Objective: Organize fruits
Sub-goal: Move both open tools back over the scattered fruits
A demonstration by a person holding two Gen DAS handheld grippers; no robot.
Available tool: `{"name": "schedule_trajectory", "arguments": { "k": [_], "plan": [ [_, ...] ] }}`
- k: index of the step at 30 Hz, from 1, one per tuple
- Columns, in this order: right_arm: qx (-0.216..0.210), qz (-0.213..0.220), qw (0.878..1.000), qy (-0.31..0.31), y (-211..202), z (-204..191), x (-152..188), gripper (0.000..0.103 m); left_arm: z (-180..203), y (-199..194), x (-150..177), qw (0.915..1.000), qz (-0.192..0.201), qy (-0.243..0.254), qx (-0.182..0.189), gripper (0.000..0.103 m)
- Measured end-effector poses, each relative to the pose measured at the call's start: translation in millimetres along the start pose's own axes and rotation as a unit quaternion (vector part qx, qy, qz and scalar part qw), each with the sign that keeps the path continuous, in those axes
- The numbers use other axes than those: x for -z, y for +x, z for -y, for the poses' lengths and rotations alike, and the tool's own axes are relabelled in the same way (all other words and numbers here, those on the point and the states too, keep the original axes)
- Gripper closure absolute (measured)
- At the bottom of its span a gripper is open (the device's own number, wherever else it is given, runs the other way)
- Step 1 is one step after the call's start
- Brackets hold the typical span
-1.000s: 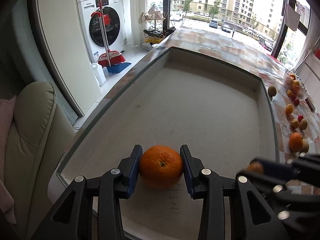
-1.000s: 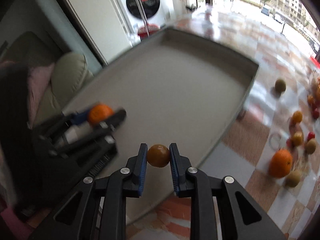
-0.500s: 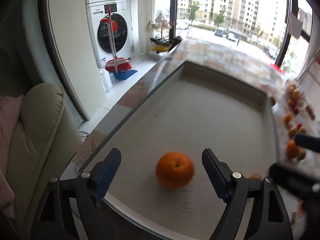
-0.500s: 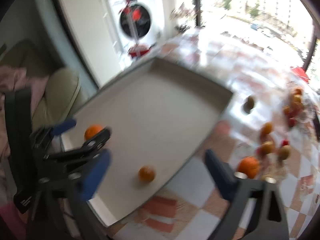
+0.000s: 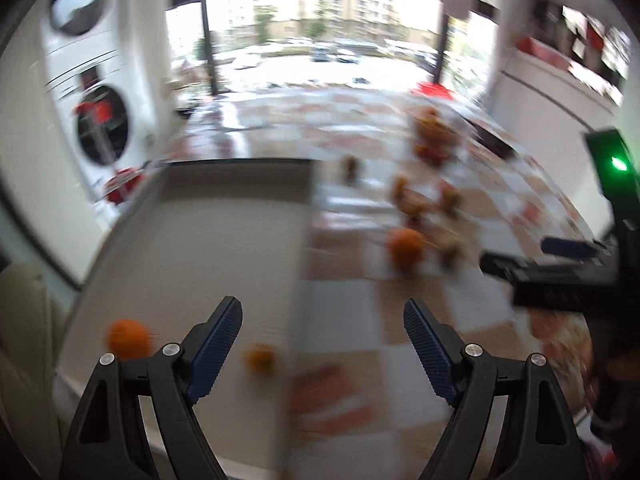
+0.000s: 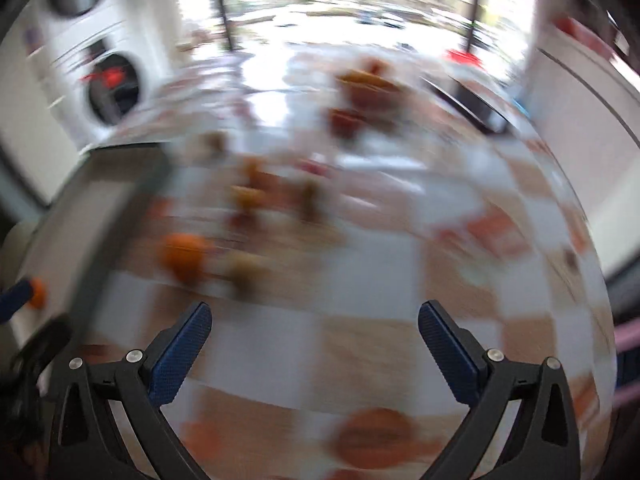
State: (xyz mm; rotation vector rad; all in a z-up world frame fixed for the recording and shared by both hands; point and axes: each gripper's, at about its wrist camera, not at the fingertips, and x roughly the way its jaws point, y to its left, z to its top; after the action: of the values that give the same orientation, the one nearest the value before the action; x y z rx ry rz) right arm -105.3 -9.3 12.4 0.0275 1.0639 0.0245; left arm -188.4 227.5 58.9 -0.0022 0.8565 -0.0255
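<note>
Both views are motion-blurred. My left gripper (image 5: 323, 316) is open and empty above the near right edge of the grey tray (image 5: 224, 216). A large orange (image 5: 128, 338) and a small orange (image 5: 260, 358) lie in the tray near its front. My right gripper (image 6: 315, 320) is open and empty over the checkered tabletop. Another large orange (image 6: 182, 256) lies ahead to its left; it also shows in the left wrist view (image 5: 405, 248). Several small loose fruits (image 6: 256, 196) lie behind it. The right gripper's body (image 5: 560, 264) shows in the left wrist view.
A bowl of fruit (image 6: 368, 84) stands farther back on the checkered table (image 6: 360, 264). A washing machine (image 5: 92, 120) stands on the left. The tray's corner (image 6: 120, 184) shows in the right wrist view. A beige chair (image 5: 20, 340) is at the left.
Both grippers have let go of their oranges, which now lie in the tray. Both have swung right toward the loose fruit on the table.
</note>
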Motion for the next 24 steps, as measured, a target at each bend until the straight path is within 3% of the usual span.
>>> {"name": "schedule_trajectory", "arguments": {
  "k": [5,7,9,12,15,17,19,24],
  "plan": [
    [0.023,0.002,0.996,0.088,1,75,19,0.0,61,31,13,0.9965,-0.043,0.072,-0.006,0.019],
    [0.031,0.008,0.992,0.118,2,100,26,0.0,74,47,18,0.995,-0.064,0.077,-0.007,0.018],
    [0.042,0.024,0.991,0.127,-2,114,33,0.0,75,49,15,0.9963,-0.054,0.066,-0.004,0.018],
    [0.064,0.052,0.991,0.11,-5,118,45,0.0,74,58,9,0.9967,-0.056,0.057,-0.018,0.001],
    [0.096,0.038,0.991,0.083,-4,108,45,0.0,62,65,8,0.9978,-0.062,0.021,-0.013,0.0],
    [0.094,0.039,0.992,0.079,-7,105,42,0.0,50,67,8,0.9976,-0.067,-0.002,-0.015,0.0],
    [0.092,0.039,0.992,0.079,-6,105,42,0.0,47,70,5,0.9975,-0.061,0.0,-0.037,0.0],
    [0.092,0.039,0.992,0.08,-7,104,42,0.0,49,79,-1,0.9975,-0.052,-0.013,-0.046,0.0]
  ]
}}
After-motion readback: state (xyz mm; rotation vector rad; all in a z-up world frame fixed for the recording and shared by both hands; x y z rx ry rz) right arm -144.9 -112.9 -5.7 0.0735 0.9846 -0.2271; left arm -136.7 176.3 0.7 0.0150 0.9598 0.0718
